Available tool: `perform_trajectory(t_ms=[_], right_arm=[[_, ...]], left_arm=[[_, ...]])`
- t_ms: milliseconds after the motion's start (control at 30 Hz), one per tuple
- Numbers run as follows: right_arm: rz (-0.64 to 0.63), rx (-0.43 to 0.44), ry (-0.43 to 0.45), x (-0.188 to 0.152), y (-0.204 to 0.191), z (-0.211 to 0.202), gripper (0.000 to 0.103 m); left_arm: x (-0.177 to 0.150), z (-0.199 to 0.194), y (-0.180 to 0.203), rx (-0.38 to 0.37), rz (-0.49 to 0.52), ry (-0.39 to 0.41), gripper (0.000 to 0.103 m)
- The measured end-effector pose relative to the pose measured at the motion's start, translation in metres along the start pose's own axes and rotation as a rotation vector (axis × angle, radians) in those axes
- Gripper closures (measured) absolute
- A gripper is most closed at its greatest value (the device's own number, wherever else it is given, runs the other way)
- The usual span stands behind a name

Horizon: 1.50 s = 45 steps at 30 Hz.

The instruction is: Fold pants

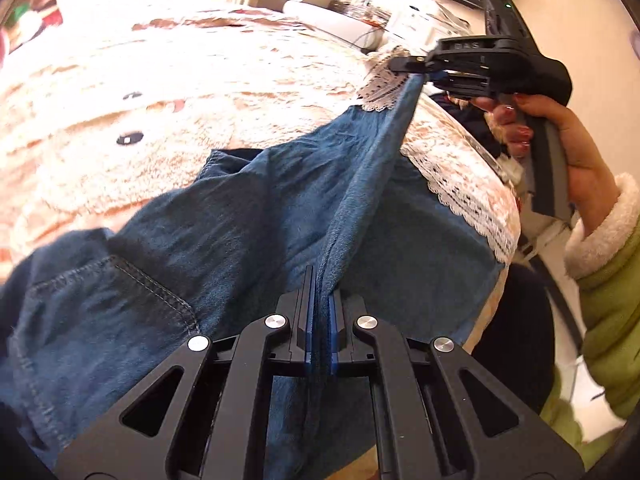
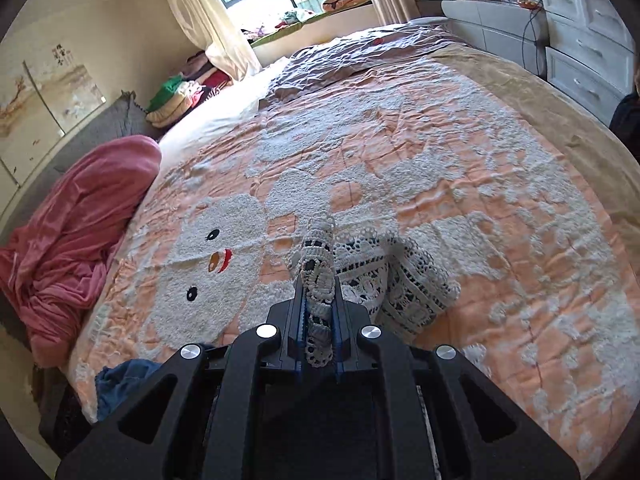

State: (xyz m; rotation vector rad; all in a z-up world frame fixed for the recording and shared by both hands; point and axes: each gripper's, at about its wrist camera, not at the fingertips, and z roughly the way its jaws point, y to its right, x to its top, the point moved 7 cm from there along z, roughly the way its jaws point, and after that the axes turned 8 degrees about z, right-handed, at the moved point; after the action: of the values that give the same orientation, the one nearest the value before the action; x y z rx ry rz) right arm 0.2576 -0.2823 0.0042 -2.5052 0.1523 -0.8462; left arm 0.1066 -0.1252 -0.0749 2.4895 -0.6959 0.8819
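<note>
Blue denim pants (image 1: pixel 248 216) with a white lace hem (image 1: pixel 384 88) lie on the bed. My left gripper (image 1: pixel 322 300) is shut on a fold of the denim near the waist end, by a stitched back pocket (image 1: pixel 120 292). My right gripper (image 1: pixel 408 65) shows in the left wrist view, shut on the hem end and holding the leg stretched taut between both grippers. In the right wrist view my right gripper (image 2: pixel 319 292) is shut on the lace hem (image 2: pixel 320 264), with more lace (image 2: pixel 408 284) draped to its right. A bit of denim (image 2: pixel 120 380) shows low left.
The bed has a peach and white snowman cover (image 2: pixel 400 152). A pink blanket heap (image 2: pixel 76 240) lies at the bed's left edge. White drawers (image 2: pixel 580 52) stand along the right side. Folded clothes (image 2: pixel 180 96) sit near the window.
</note>
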Motion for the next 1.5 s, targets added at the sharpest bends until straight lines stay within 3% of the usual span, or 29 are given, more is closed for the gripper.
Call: perform_trajectory(t_ms=[100, 233, 400, 567, 700, 800, 967, 1033, 1100, 1167, 1333, 1500], right_arm=[[0.038, 0.008, 0.011, -0.027, 0.021, -0.033, 0.094], [0.089, -0.016, -0.039, -0.077, 0.053, -0.054, 0.094], [0.155, -0.060, -0.084, -0.125, 0.087, -0.061, 0.093], [0.217, -0.011, -0.055, -0.132, 0.095, -0.078, 0.093], [0.215, -0.009, -0.087, -0.146, 0.095, -0.078, 0.094], [0.240, -0.009, -0.120, -0.161, 0.104, -0.072, 0.093], [0.257, 0.036, -0.094, -0.166, 0.105, -0.085, 0.078], [0.275, 0.044, -0.076, -0.162, 0.109, -0.091, 0.076], [0.291, 0.061, -0.059, -0.160, 0.112, -0.093, 0.078], [0.293, 0.060, -0.057, -0.160, 0.113, -0.093, 0.095], [0.264, 0.080, -0.058, -0.166, 0.105, -0.107, 0.095], [0.236, 0.002, -0.128, -0.186, 0.116, -0.093, 0.094]], left_arm=[[-0.002, -0.008, 0.010, 0.009, 0.081, -0.001, 0.102], [-0.009, -0.013, 0.023, 0.039, 0.199, -0.013, 0.102], [-0.021, -0.010, 0.032, 0.054, 0.216, -0.033, 0.101], [-0.025, -0.016, 0.039, 0.060, 0.243, -0.036, 0.101], [-0.025, -0.027, 0.043, 0.097, 0.290, -0.017, 0.101], [-0.034, -0.019, 0.041, 0.103, 0.286, -0.049, 0.101], [-0.043, -0.016, 0.039, 0.102, 0.285, -0.059, 0.100], [-0.042, -0.018, 0.039, 0.093, 0.282, -0.050, 0.099], [-0.041, -0.017, 0.039, 0.093, 0.283, -0.046, 0.099], [-0.042, -0.016, 0.039, 0.093, 0.281, -0.049, 0.099], [-0.045, -0.024, 0.039, 0.096, 0.293, -0.052, 0.099], [-0.054, -0.018, 0.038, 0.082, 0.301, -0.077, 0.097]])
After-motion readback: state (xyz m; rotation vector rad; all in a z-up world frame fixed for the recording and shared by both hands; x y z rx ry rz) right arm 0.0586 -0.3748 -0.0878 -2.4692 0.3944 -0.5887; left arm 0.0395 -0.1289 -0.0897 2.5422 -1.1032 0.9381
